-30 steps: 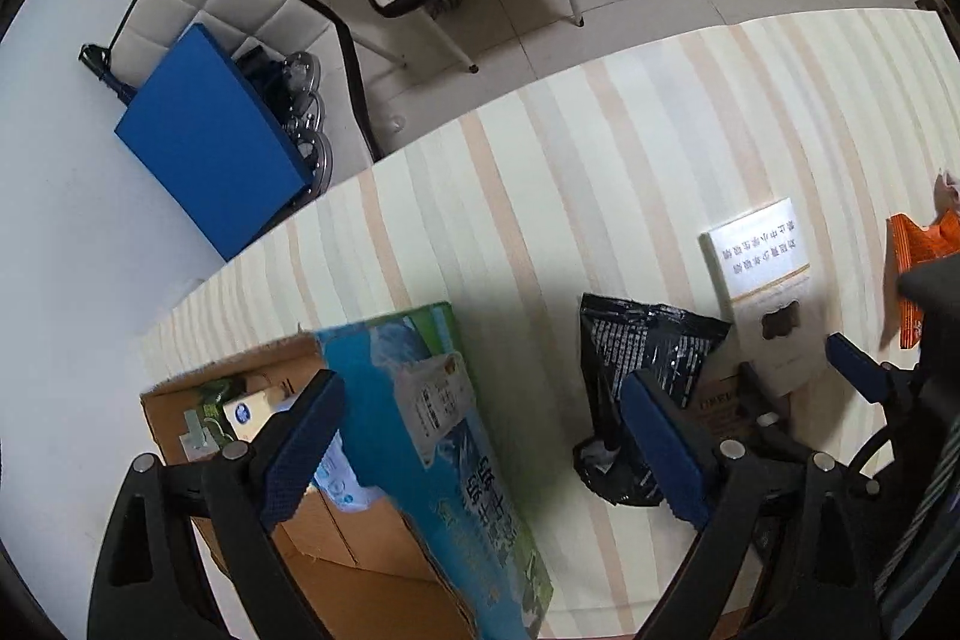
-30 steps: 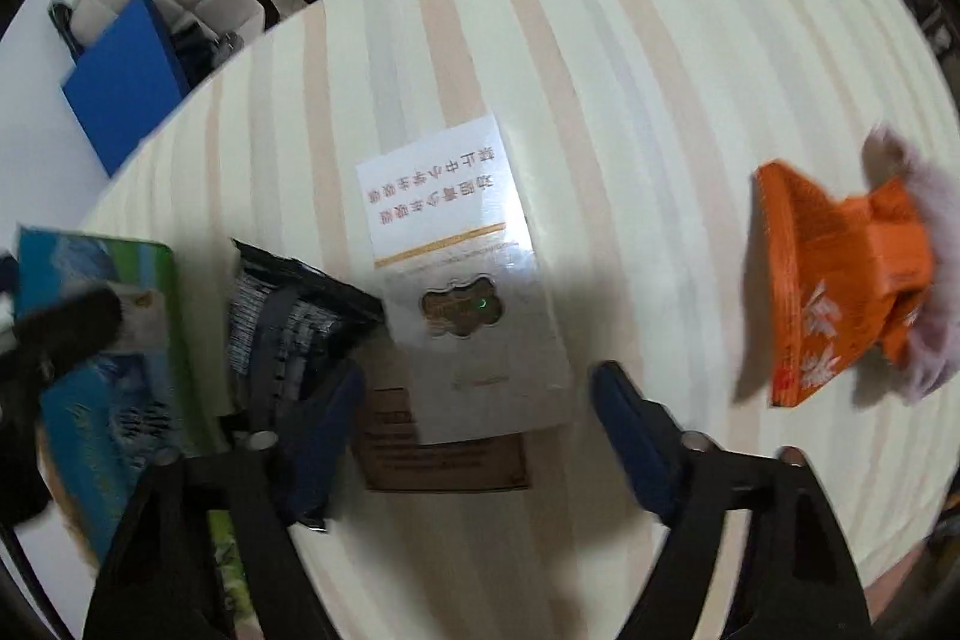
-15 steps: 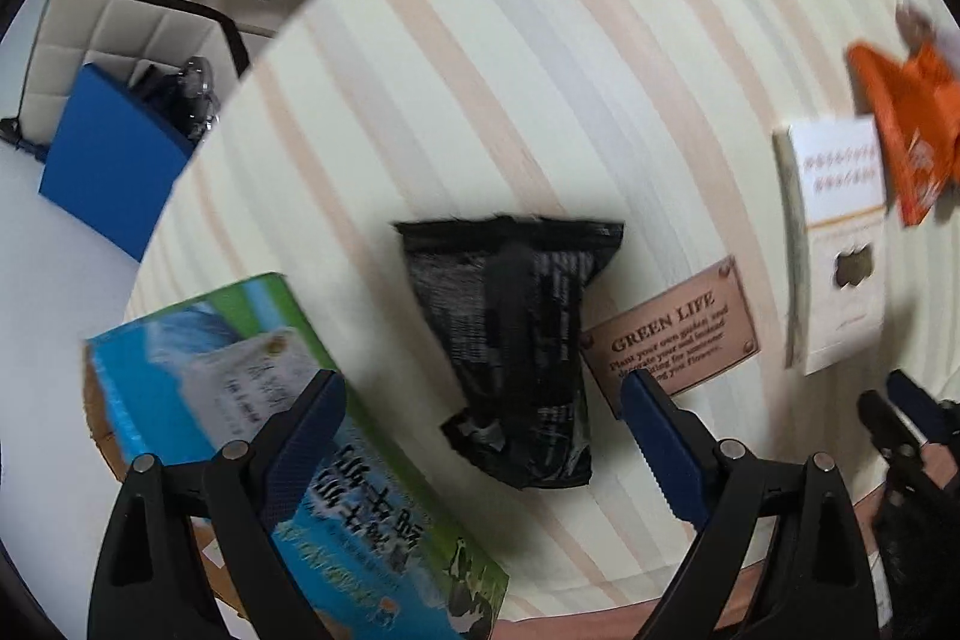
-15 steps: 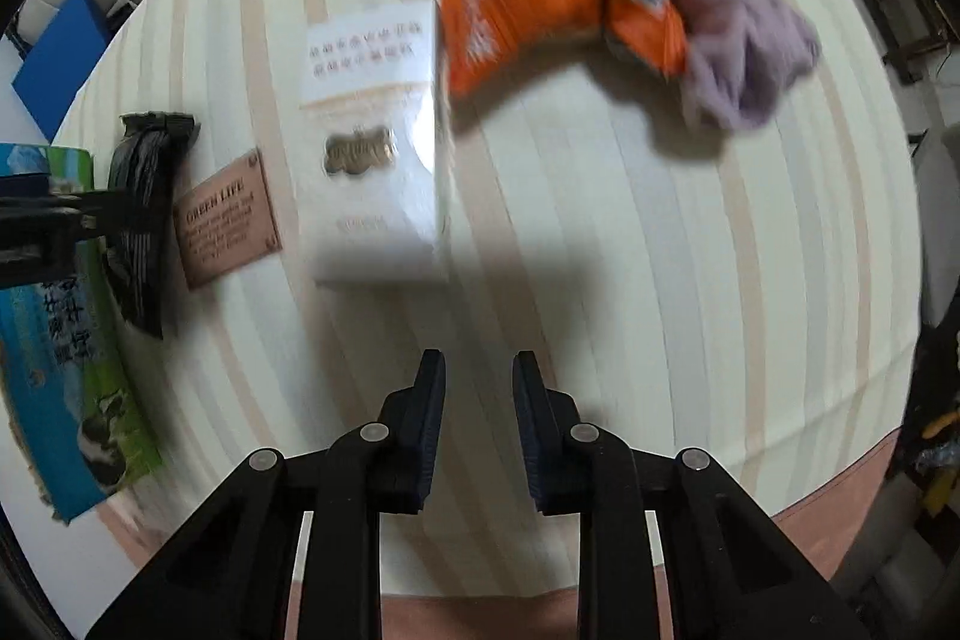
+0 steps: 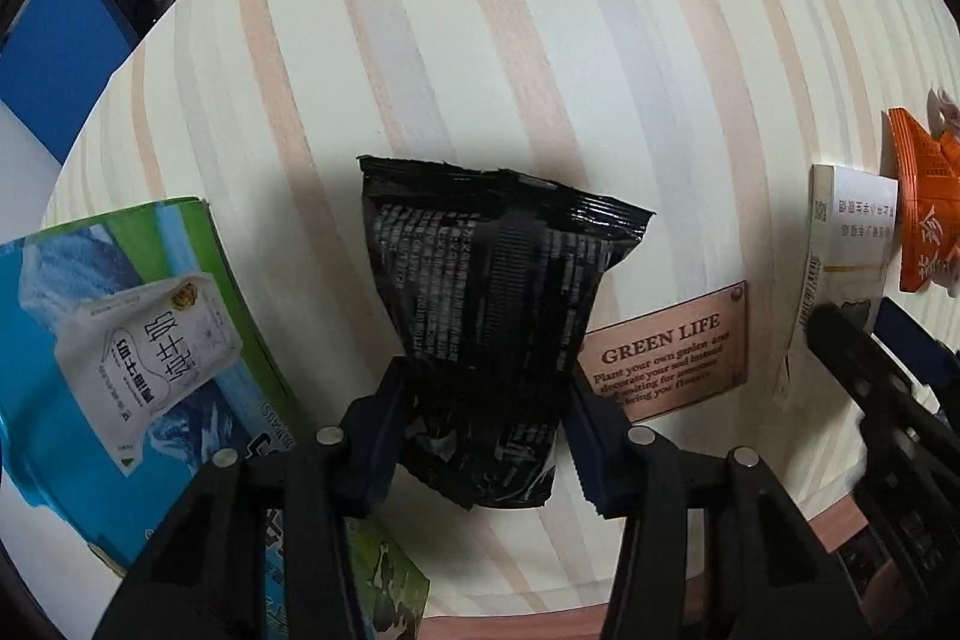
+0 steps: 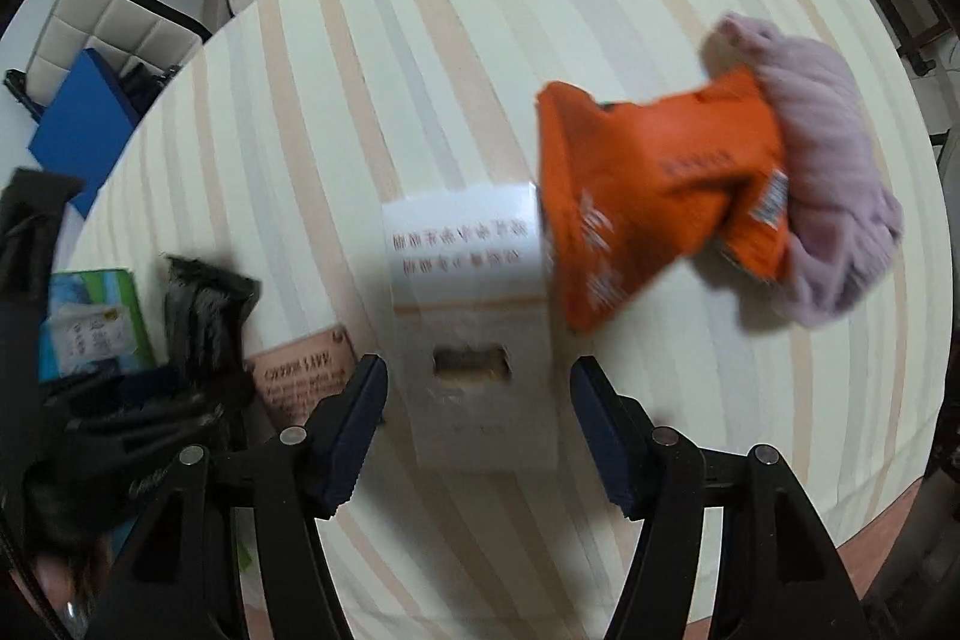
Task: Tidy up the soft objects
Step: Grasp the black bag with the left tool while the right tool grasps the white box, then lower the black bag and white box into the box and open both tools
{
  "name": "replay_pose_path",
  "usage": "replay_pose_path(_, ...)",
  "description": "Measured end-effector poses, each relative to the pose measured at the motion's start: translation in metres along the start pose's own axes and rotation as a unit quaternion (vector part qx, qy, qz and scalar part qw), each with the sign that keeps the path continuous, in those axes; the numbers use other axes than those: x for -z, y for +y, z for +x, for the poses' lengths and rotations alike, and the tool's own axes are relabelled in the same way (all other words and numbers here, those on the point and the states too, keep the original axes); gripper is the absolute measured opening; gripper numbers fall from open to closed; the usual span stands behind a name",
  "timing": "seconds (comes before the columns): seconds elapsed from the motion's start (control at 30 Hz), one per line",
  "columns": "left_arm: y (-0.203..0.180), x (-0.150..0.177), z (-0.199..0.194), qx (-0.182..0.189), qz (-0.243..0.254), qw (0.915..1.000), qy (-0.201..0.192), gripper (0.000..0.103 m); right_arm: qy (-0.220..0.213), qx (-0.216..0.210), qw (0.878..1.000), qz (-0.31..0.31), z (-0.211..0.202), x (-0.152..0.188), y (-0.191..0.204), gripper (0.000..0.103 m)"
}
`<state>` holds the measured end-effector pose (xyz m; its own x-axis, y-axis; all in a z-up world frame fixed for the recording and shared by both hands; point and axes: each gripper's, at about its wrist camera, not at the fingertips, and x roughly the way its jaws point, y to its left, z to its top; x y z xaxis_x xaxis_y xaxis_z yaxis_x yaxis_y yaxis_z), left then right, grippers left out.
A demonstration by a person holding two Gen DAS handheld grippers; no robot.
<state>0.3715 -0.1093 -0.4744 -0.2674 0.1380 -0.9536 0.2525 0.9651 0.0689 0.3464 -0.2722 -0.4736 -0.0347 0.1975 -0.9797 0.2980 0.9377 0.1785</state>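
i am closing my left gripper (image 5: 489,415) on the black snack bag (image 5: 492,316), gripping its lower end; the carton (image 5: 120,334) is waiting at nine o'clock. i am squeezing gently so it doesn't crush. my right gripper (image 6: 477,424) has just been opening, its jaws straddling the white box (image 6: 480,322) without touching it.

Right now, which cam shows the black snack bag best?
Left wrist. The black snack bag fills the centre, sharp, its lower end between the left gripper fingers, whose jaws have just been closing on it. Right wrist shows it only small, blurred, at the left edge.
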Motion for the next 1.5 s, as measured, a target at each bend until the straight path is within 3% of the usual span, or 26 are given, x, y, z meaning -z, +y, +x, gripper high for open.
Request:
replay_pose_path(0.1,0.003,0.002,0.001,0.005,0.001,1.0000,-0.002,0.045,0.001,0.035,0.999,-0.005,0.005,-0.009,0.007,0.067)
replay_pose_path(0.2,0.005,0.007,0.000,0.009,-0.005,0.9999,-0.008,0.043,-0.002,0.096,0.995,-0.030,0.010,-0.008,0.026,0.058)
replay_pose_path(0.33,0.001,0.023,-0.008,0.010,-0.014,0.9996,-0.022,0.038,0.002,0.099,0.995,-0.032,0.010,-0.002,0.027,0.057)
replay_pose_path(0.53,-0.002,0.056,-0.048,0.056,-0.017,0.9951,-0.079,0.037,-0.001,0.066,0.997,-0.030,-0.006,0.010,0.014,0.056)
replay_pose_path(0.73,0.001,0.121,-0.112,0.121,-0.014,0.9804,-0.155,0.037,-0.039,0.015,0.998,-0.051,-0.067,0.047,0.010,0.056)
replay_pose_path(0.97,0.054,0.192,-0.169,0.145,-0.040,0.9648,-0.216,0.037,-0.078,-0.047,0.992,-0.086,-0.149,0.101,0.029,0.056)
replay_pose_path(1.13,0.127,0.234,-0.172,0.145,-0.095,0.9599,-0.220,0.037,-0.084,-0.095,0.984,-0.129,-0.181,0.158,0.090,0.056)
replay_pose_path(1.23,0.179,0.248,-0.158,0.138,-0.138,0.9579,-0.210,0.037,-0.073,-0.123,0.978,-0.154,-0.182,0.179,0.147,0.056)
replay_pose_path(1.37,0.236,0.258,-0.126,0.131,-0.181,0.9583,-0.178,0.037,-0.045,-0.153,0.972,-0.171,-0.153,0.189,0.217,0.056)
replay_pose_path(1.5,0.295,0.253,-0.085,0.106,-0.204,0.9646,-0.129,0.037,-0.009,-0.162,0.971,-0.175,-0.106,0.197,0.287,0.056)
